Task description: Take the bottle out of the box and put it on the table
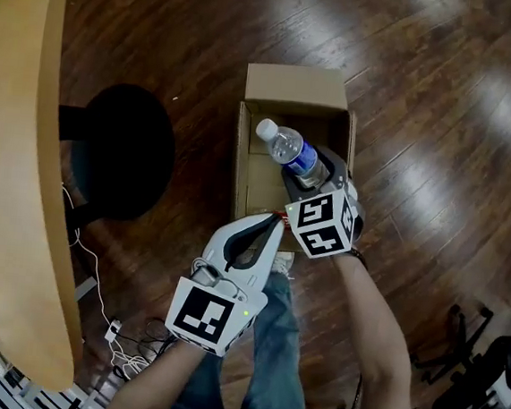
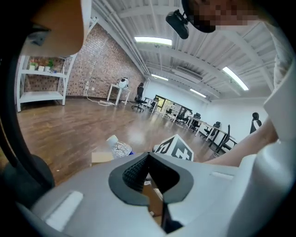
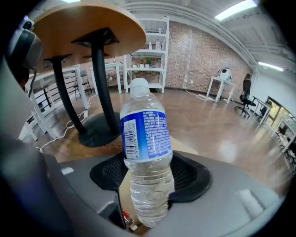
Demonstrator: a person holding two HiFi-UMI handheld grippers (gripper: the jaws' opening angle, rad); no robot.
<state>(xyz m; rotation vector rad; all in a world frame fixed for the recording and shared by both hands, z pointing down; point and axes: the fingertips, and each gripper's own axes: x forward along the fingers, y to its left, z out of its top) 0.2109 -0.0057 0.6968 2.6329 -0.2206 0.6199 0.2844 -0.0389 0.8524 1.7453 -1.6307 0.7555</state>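
One thin, slippery, likely crushable bottle [image 3: 145, 139] sits clamped by its ribbed lower body in the right claw [image 3: 148, 178]; left claw [image 2: 149, 169] together.

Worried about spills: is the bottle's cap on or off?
On. A white cap closes the neck of the bottle, which the right tool grips by its lower body.

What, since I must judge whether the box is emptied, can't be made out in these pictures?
Box floor, head view: partly covered by the bottle and the right gripper shut on it; other contents unknown.
Bottle base, head view: hidden under the right gripper's marker cube.
Table top, head view: cut off by the left edge.
Bottle label print, right gripper view: too small to read.
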